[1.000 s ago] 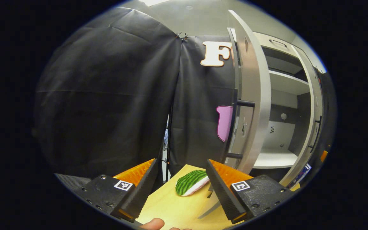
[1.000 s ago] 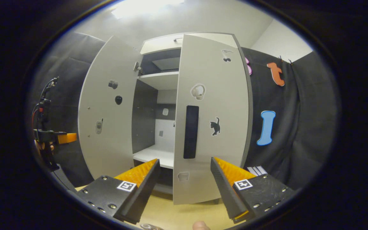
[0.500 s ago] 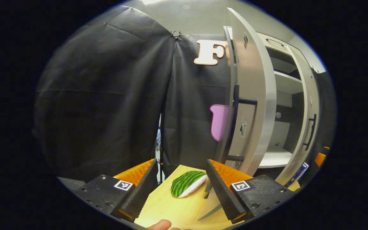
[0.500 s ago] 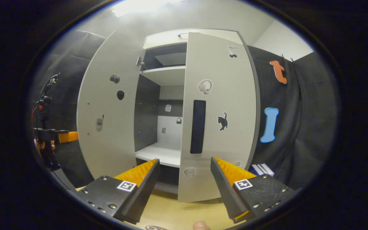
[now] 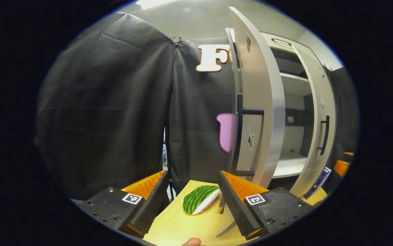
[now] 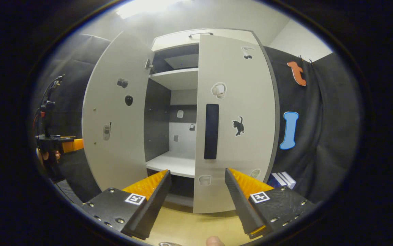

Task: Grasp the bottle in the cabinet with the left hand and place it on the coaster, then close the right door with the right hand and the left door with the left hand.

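My right gripper (image 6: pixel 197 171) is open and faces the grey cabinet (image 6: pixel 179 78). Just ahead of its fingers stands the right door (image 6: pixel 247 150), partly swung in, with a black handle (image 6: pixel 211 131). The left door (image 6: pixel 114 143) stands wide open. The visible part of the white lower shelf (image 6: pixel 172 162) is bare. My left gripper (image 5: pixel 193 175) is open over the wooden table (image 5: pixel 179 225), left of the left door's edge (image 5: pixel 268 112). A green striped watermelon-shaped pad (image 5: pixel 199 204) lies between its fingers. In the right gripper view, a hand holds the left gripper (image 6: pixel 61 145) at far left.
Black cloth walls close the booth on both sides. The left door's outer handle (image 5: pixel 242 136) sticks out toward the cloth. Small blue and white boxes (image 6: pixel 283 179) sit at the cabinet's right foot. The right gripper's orange (image 5: pixel 341 167) peeks past the right door (image 5: pixel 319 112).
The right door has swung further toward shut, and its handle now faces the left gripper view. The left gripper has drifted a little, so the left door sits more to the left in its view.
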`<act>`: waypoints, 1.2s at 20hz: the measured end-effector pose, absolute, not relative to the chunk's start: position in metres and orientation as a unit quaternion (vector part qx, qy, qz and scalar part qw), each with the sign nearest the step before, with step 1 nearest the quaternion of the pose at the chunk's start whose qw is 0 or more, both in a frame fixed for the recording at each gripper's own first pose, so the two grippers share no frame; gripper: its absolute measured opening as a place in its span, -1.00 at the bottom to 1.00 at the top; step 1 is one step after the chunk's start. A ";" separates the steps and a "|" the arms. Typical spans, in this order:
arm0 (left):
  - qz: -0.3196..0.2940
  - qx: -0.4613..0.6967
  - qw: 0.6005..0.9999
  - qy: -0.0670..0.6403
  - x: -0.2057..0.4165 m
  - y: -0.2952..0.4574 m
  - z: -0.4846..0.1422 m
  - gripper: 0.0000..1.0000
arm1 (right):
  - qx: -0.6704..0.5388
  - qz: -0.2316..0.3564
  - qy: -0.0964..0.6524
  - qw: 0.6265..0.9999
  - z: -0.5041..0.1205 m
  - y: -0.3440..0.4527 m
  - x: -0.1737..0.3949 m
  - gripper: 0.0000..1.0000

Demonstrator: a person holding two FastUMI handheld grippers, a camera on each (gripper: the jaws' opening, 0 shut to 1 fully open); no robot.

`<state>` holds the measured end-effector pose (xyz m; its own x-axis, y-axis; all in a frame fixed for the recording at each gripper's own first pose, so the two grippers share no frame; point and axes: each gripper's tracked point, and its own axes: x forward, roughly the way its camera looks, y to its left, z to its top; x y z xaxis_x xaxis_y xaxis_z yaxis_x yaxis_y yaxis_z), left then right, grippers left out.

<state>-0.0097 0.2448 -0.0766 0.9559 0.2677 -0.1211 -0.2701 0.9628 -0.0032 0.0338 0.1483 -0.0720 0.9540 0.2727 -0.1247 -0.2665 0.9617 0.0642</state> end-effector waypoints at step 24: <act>0.040 -0.031 0.997 0.063 -0.006 0.178 -0.079 0.84 | 0.018 0.135 0.066 0.989 -0.072 0.132 0.023 0.92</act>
